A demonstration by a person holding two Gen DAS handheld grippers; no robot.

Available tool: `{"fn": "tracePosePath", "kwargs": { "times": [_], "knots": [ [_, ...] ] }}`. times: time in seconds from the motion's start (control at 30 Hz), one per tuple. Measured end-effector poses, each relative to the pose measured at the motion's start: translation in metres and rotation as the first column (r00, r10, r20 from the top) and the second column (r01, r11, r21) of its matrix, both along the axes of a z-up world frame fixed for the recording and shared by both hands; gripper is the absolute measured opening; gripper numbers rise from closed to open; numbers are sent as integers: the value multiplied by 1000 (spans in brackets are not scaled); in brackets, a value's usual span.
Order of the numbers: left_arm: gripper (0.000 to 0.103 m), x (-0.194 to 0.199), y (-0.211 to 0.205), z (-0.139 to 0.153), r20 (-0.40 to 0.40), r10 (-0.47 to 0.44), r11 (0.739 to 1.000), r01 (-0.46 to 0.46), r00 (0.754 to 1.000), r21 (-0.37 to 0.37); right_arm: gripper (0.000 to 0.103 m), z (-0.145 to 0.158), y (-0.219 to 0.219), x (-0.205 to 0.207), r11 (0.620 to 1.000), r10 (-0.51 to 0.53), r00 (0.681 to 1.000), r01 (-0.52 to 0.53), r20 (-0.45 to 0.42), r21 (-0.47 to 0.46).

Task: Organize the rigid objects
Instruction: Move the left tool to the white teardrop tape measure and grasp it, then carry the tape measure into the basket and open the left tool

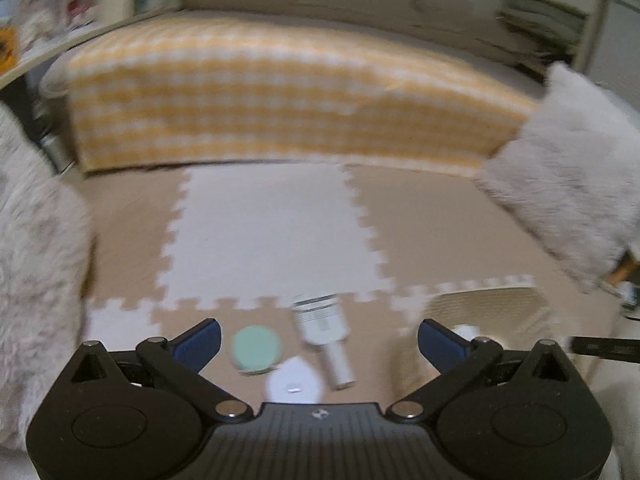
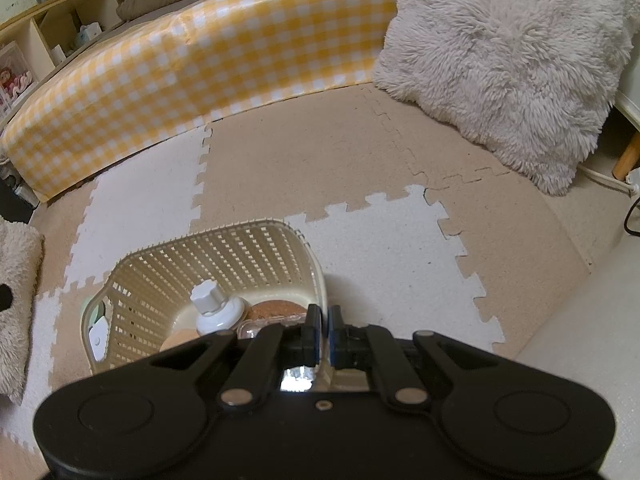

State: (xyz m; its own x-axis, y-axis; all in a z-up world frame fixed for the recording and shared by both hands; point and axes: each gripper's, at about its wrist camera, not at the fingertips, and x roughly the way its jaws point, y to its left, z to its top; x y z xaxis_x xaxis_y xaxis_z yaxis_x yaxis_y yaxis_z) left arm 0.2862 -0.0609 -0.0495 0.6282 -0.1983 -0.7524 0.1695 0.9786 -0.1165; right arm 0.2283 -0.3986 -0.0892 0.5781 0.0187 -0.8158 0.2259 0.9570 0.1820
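On the puzzle mat in the left wrist view lie a mint green round disc [image 1: 256, 350], a white ribbed device with a handle [image 1: 324, 332] and a flat white piece [image 1: 294, 382]. My left gripper [image 1: 319, 330] hovers above them, open wide, with nothing between its fingers. The cream slatted basket [image 2: 224, 252] stands on the mat; its blurred wall [image 1: 484, 304] shows at the lower right of the left view. My right gripper [image 2: 323, 320] is shut on the basket's right rim. Inside the basket are a white capped bottle [image 2: 216, 308] and a brown cork disc [image 2: 276, 310].
A yellow checked cushion block [image 2: 180, 72] runs along the back of the mat. A fluffy grey pillow [image 2: 508, 64] leans at the right and another fluffy piece [image 1: 36, 280] lies at the left. Shelves [image 2: 36, 36] stand at the far left.
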Motion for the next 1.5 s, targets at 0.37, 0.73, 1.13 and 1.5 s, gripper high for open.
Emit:
{"fn": "tracePosePath", "kwargs": {
  "times": [0.37, 0.73, 1.13, 1.5],
  "knots": [
    [101, 15, 15, -61, -156, 19, 999, -14, 988, 34, 4, 0, 1, 0, 1000, 4, 1000, -4, -5, -4],
    [78, 18, 5, -96, -182, -56, 998, 62, 982, 29, 4, -1, 0, -1, 1000, 7, 1000, -7, -8, -8],
    [56, 26, -9, -116, -138, -108, 988, 121, 984, 91, 4, -1, 1, 0, 1000, 10, 1000, -10, -7, -16],
    [53, 25, -15, -117, -139, -137, 980, 155, 981, 127, 4, 0, 3, 2, 1000, 13, 1000, -13, 0, -23]
  ]
}}
